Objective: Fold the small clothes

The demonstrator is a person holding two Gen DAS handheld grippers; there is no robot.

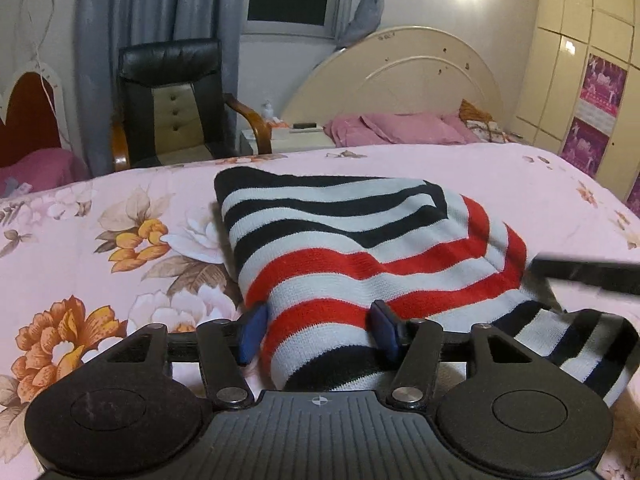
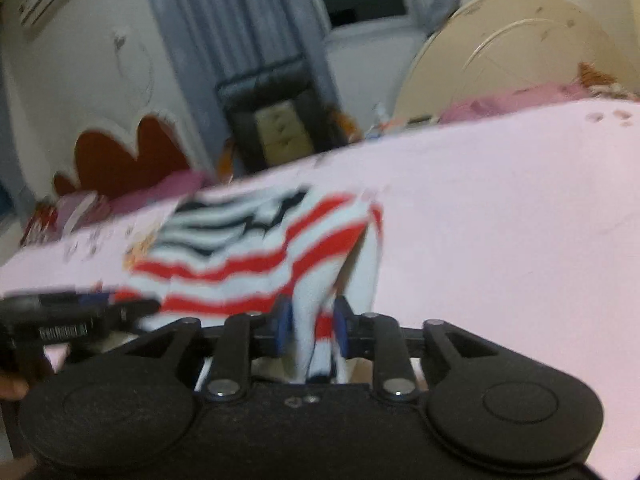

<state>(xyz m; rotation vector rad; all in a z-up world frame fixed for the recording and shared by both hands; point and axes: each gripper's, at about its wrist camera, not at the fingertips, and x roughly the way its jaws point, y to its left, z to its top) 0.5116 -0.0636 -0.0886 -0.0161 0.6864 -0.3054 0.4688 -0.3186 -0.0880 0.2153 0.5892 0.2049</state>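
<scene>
Two sets of tongs are on one garment here, so it's mid-fold, not finished. Starting on the left: the left tongs (image 1: 318, 330) have a thick roll of the striped sweater (image 1: 360, 240) sitting between the blue pads (image 1: 253, 332). The pads look set fairly wide around the bundle, and I honestly can't tell if they're really clamping it or just cradling it. Ahead of those tongs the sweater lies on the floral bedsheet (image 1: 100, 248), already doubled over, with the black-striped part farthest out and the red stripes closer in. A loose striped flap trails off to the right of them.

Over on the right, the right tongs (image 2: 312, 326) are pressed in on a narrow bunch of the sweater's edge, pulling it up off the bed. That view's blurry, so detail is thin.

My guess: at least one fold is in, and the lifted edge and that trailing flap need laying over and flattening.
</scene>
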